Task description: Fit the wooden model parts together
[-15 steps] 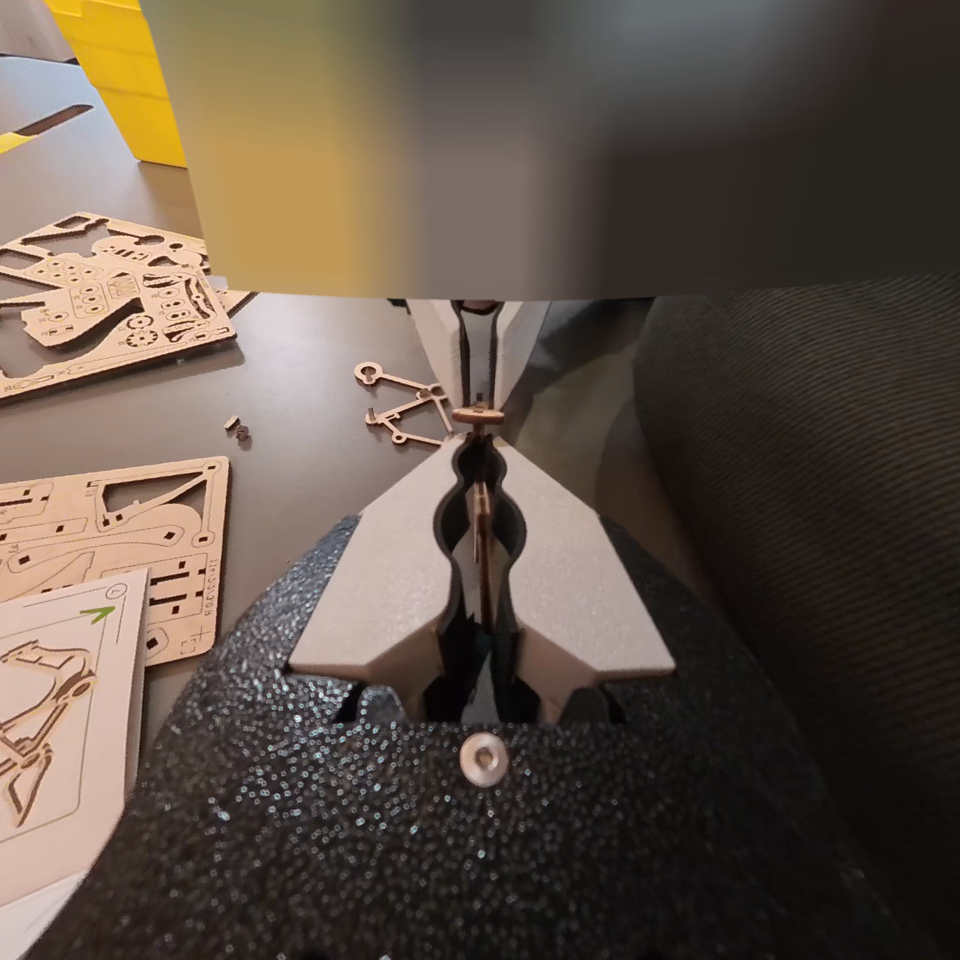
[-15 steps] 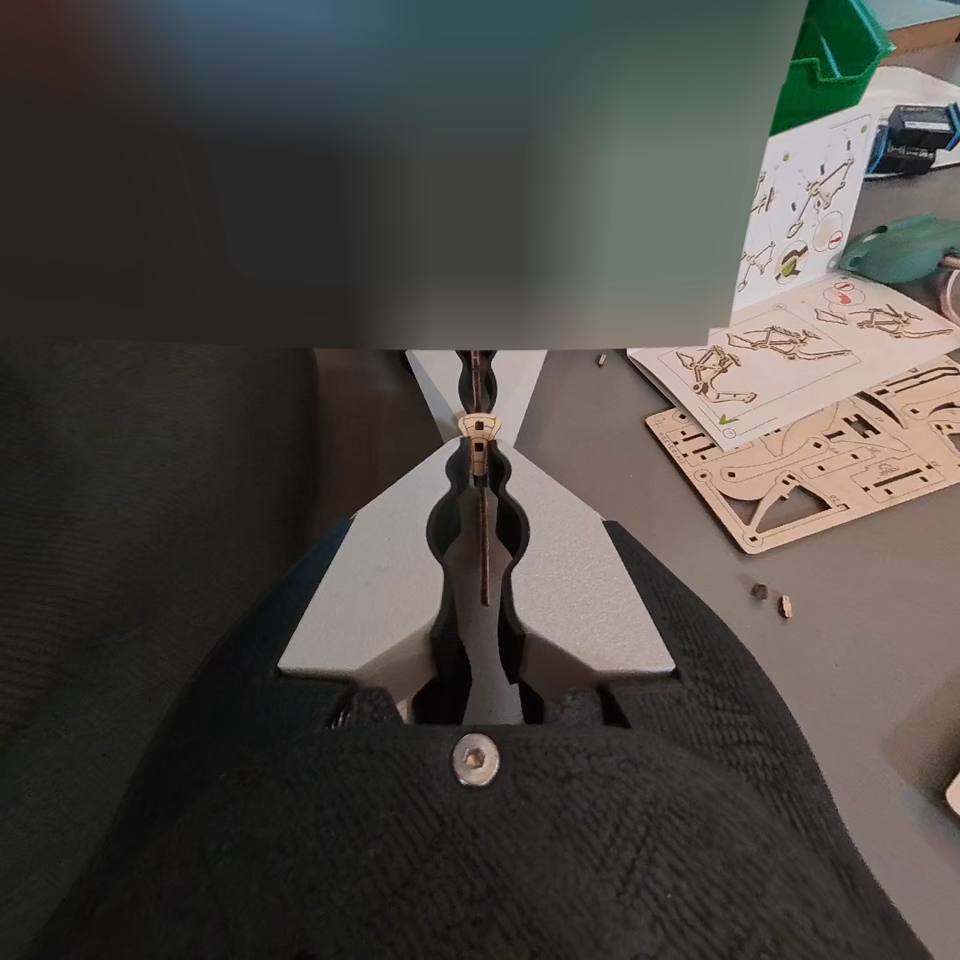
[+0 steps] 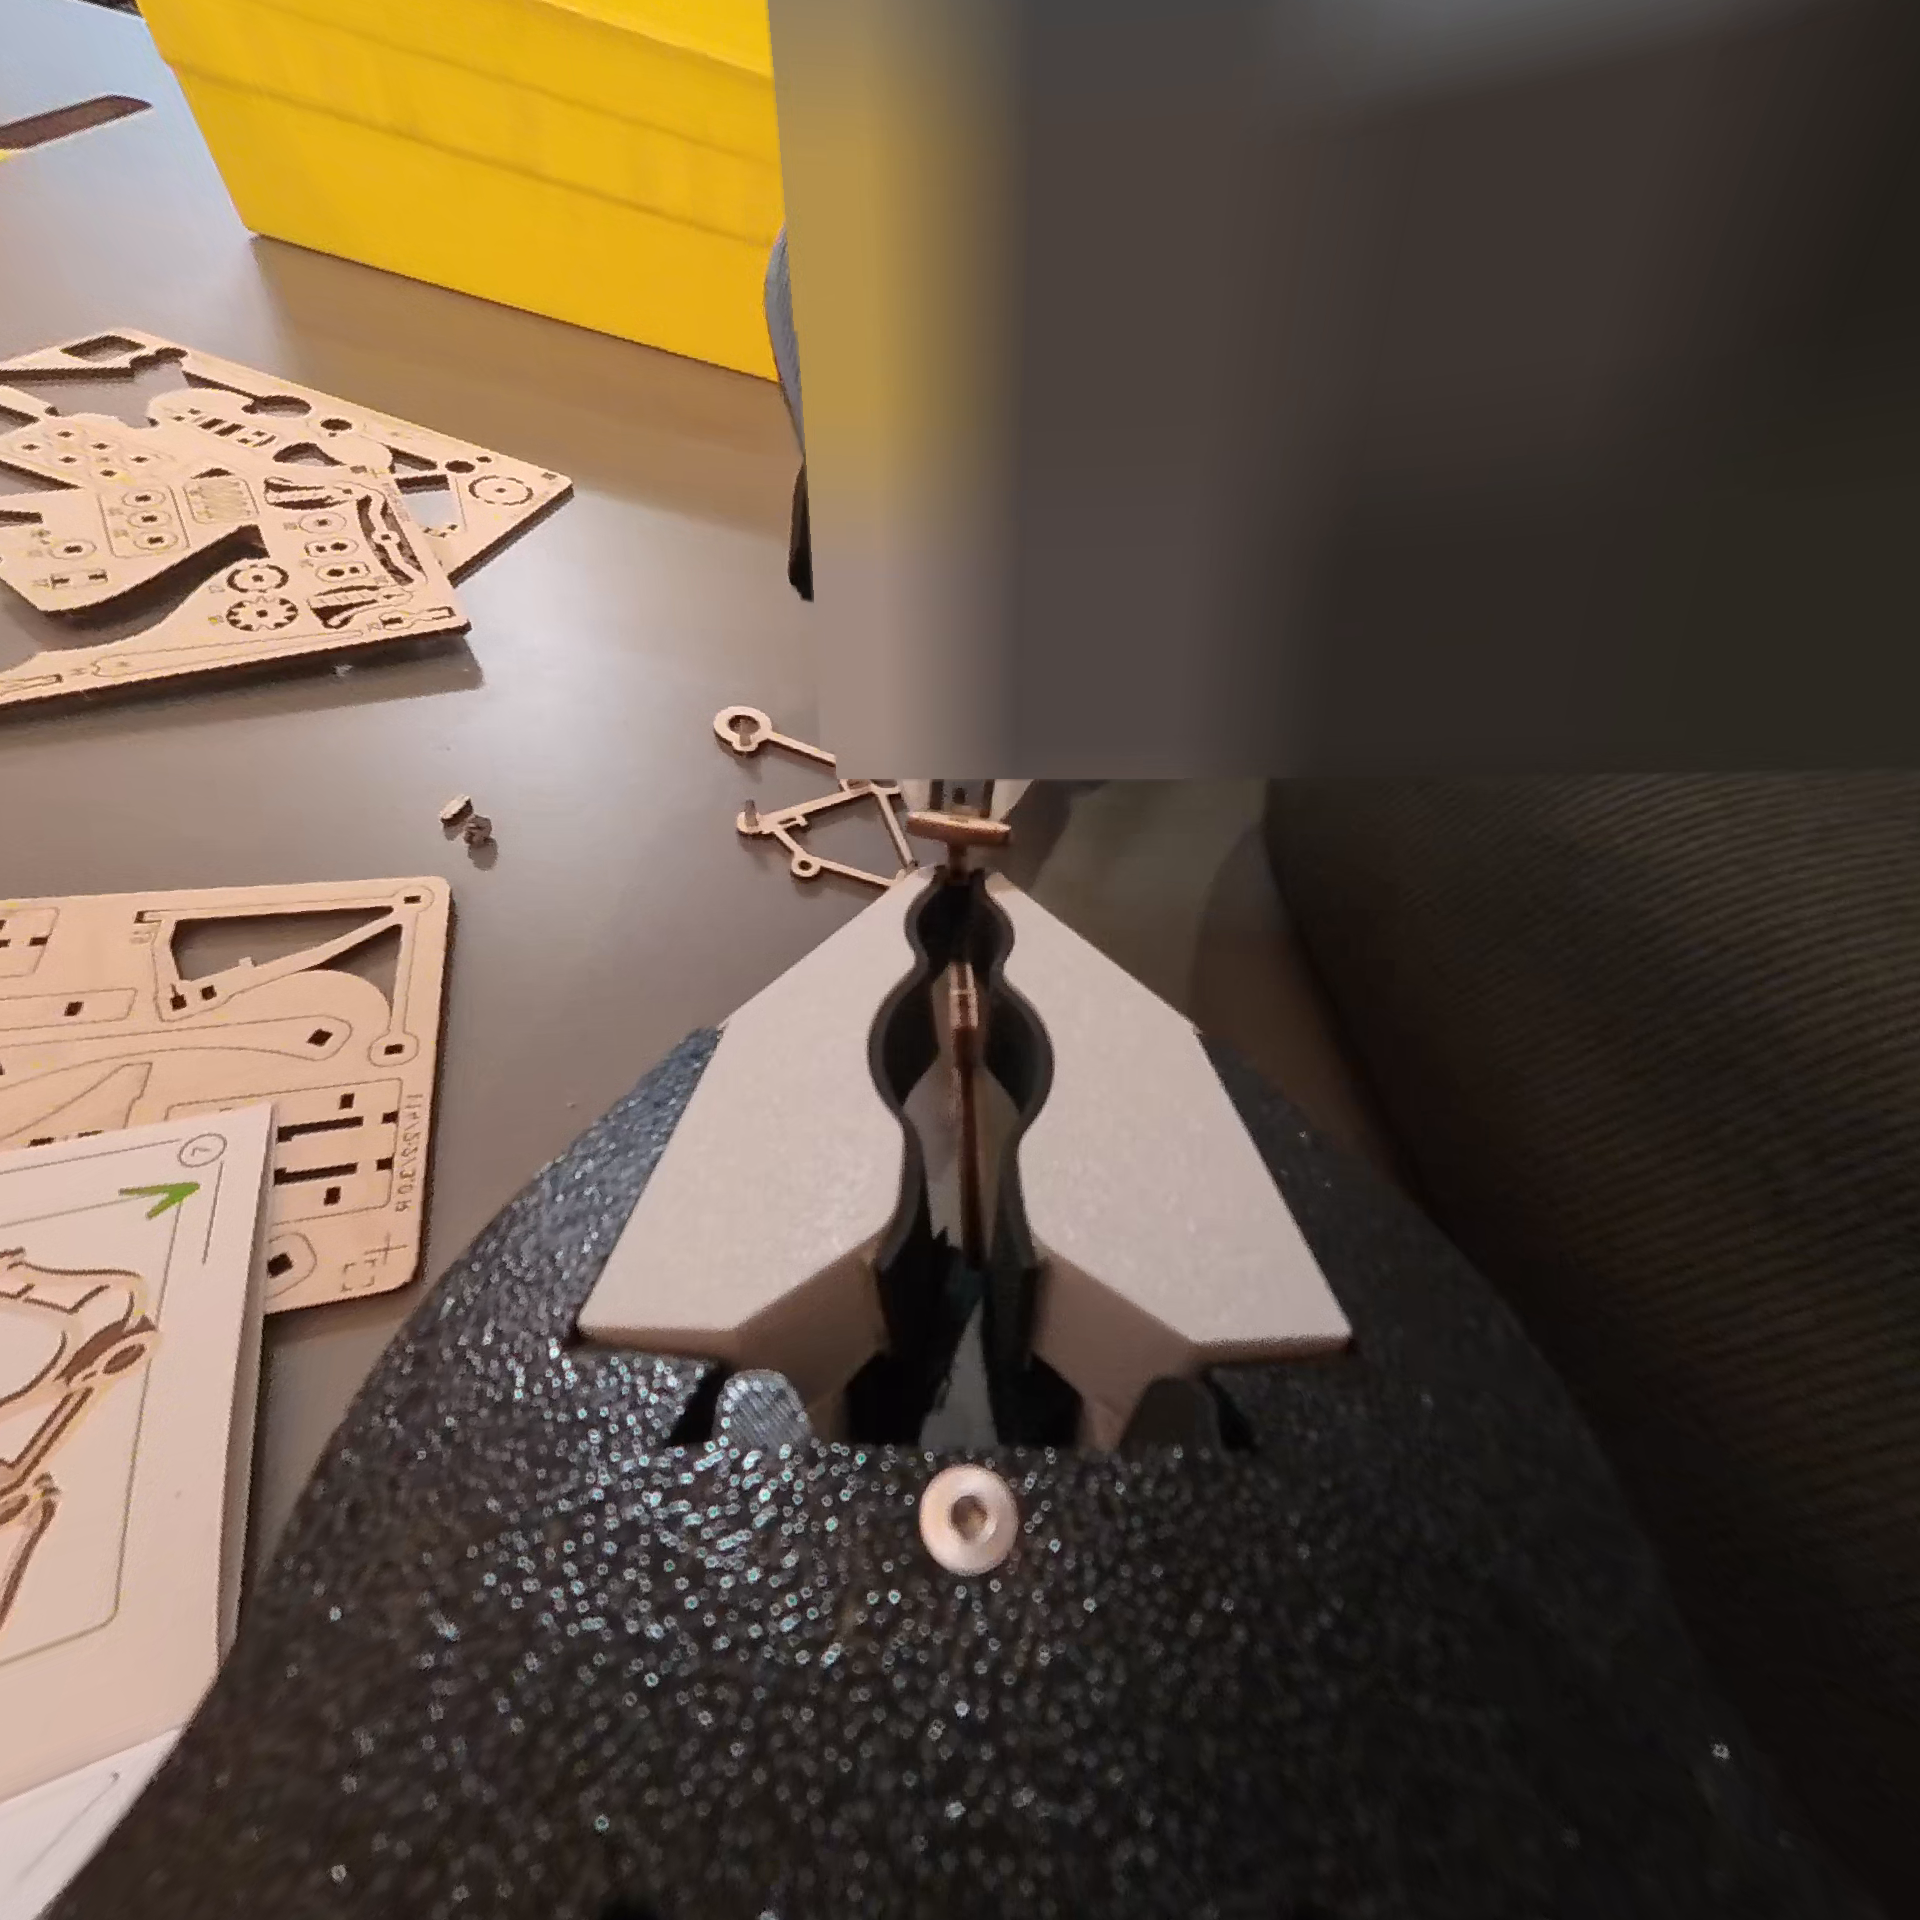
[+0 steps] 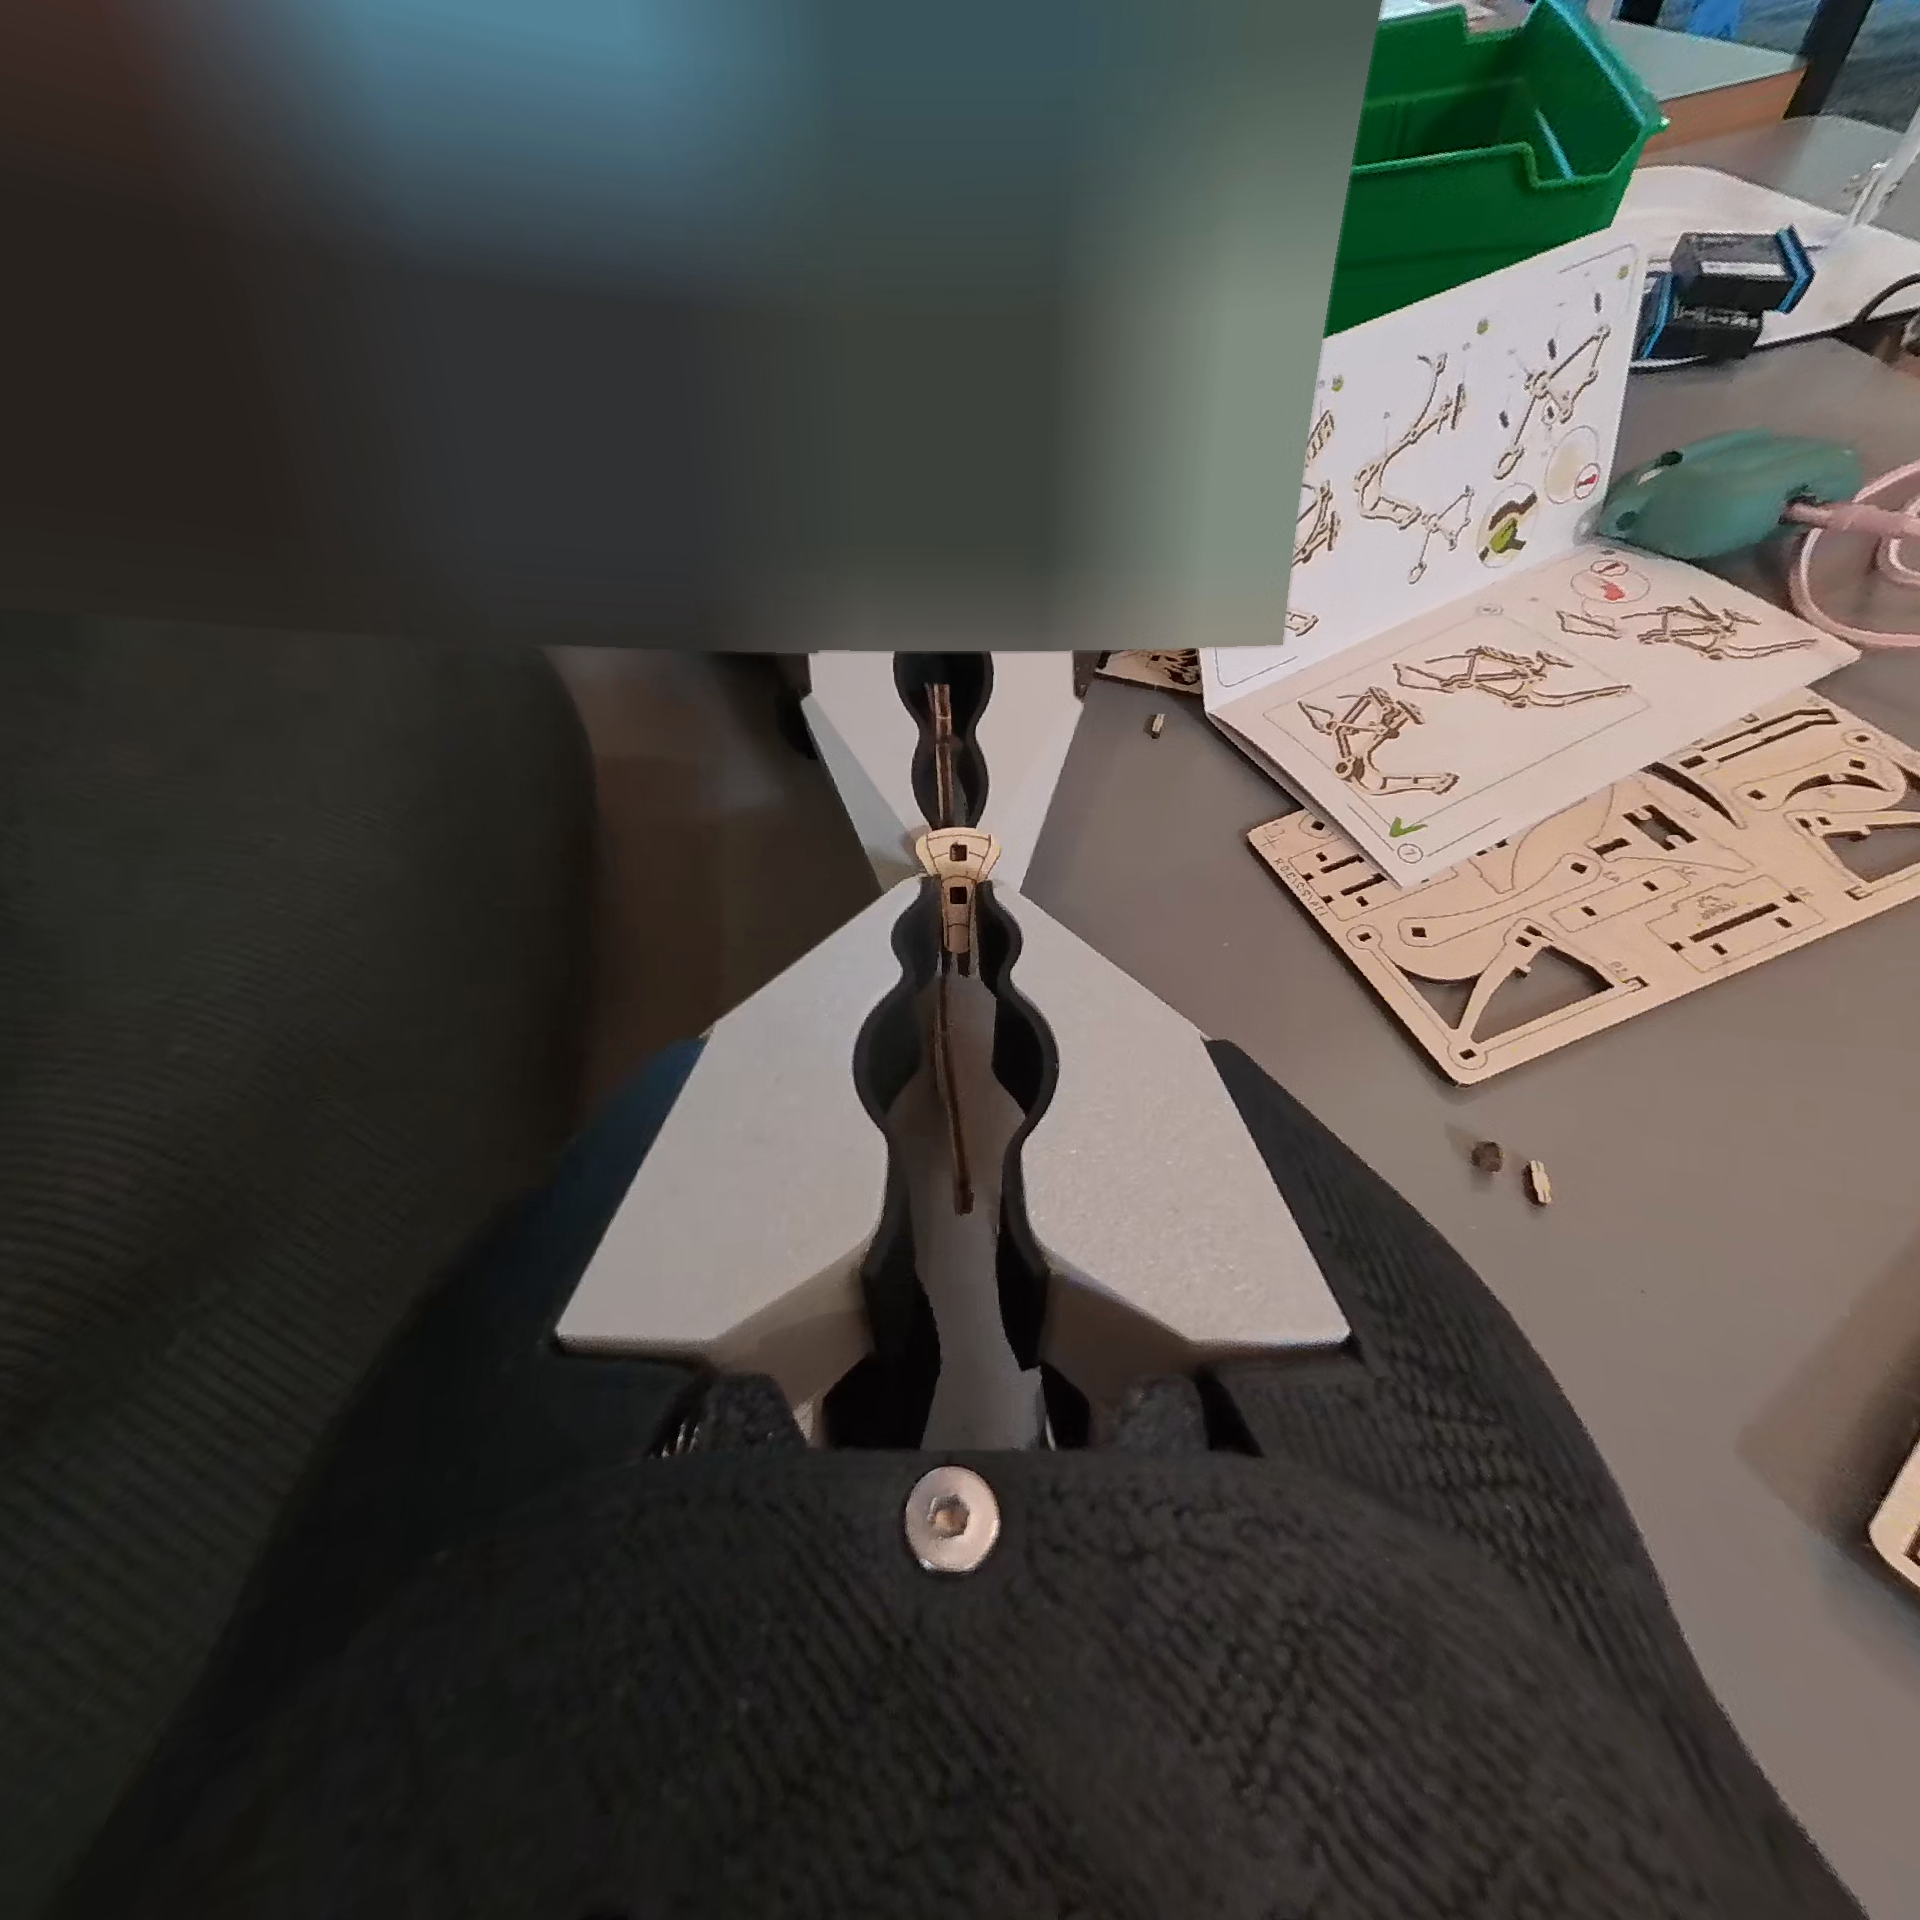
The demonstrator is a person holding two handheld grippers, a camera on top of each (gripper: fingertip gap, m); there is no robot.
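My left gripper (image 3: 958, 883) is shut on a thin wooden strip (image 3: 964, 1039) seen edge-on between its grey fingers. My right gripper (image 4: 958, 885) is shut on another thin wooden strip (image 4: 951, 1091). The two grippers face each other tip to tip above the table. A small fan-shaped wooden piece (image 4: 958, 852) sits where the tips meet. In the left wrist view it shows as a short crossbar (image 3: 956, 828). The left gripper's fingers (image 4: 862, 748) show beyond it, and the right gripper's fingertips (image 3: 920, 798) peek out under the blurred patch.
Punched wooden part sheets (image 3: 208, 520) (image 3: 208, 1039) (image 4: 1662, 883), instruction booklets (image 3: 104, 1351) (image 4: 1455, 468), loose thin link pieces (image 3: 800, 810) and tiny bits (image 3: 468, 816) (image 4: 1512, 1169) lie on the grey table. A yellow box (image 3: 499, 156), green bin (image 4: 1486, 135) and teal device (image 4: 1745, 488) stand behind. Dark clothing (image 3: 1610, 1247) is close by. My left and right fingertips are right by each other.
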